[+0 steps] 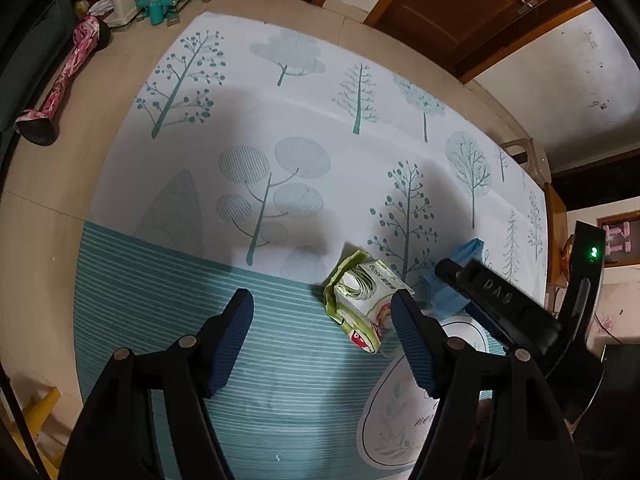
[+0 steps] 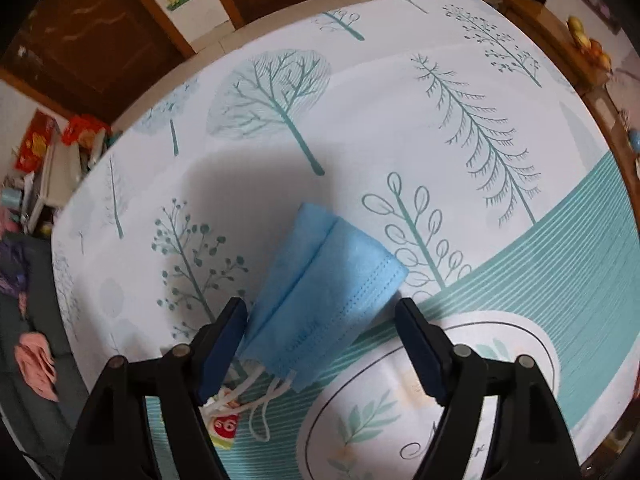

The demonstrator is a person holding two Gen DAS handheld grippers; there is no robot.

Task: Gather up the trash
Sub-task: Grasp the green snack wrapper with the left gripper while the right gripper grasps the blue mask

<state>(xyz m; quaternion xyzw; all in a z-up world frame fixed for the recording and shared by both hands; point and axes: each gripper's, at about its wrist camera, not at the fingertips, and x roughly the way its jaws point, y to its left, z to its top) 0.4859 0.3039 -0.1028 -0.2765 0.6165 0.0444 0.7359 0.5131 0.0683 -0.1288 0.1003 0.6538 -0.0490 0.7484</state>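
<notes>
A crumpled green and white carton (image 1: pixel 360 300) lies on the tree-print mat (image 1: pixel 280 120), just left of a folded blue face mask (image 1: pixel 460 276). My left gripper (image 1: pixel 324 340) hangs open above the mat; the carton sits at the inner side of its right finger (image 1: pixel 412 344), partly hidden by it. In the right wrist view the mask (image 2: pixel 320 280) lies between the spread fingers of my right gripper (image 2: pixel 320 344), which is open, with its left pad (image 2: pixel 224 344) at the mask's edge. White ear loops (image 2: pixel 260 404) trail over a corner of the carton (image 2: pixel 224 428). From the left wrist view, the right gripper (image 1: pixel 448 276) stands over the mask.
The mat (image 2: pixel 400 120) covers a tiled floor (image 1: pixel 40 240). A pink patterned roll (image 1: pixel 60 80) and a teal stepper (image 1: pixel 172 0) lie at the far left. Wooden doors (image 1: pixel 460 0) stand behind, with a plastic stool (image 1: pixel 528 156) and a low wooden table with fruit (image 2: pixel 588 44) to the right.
</notes>
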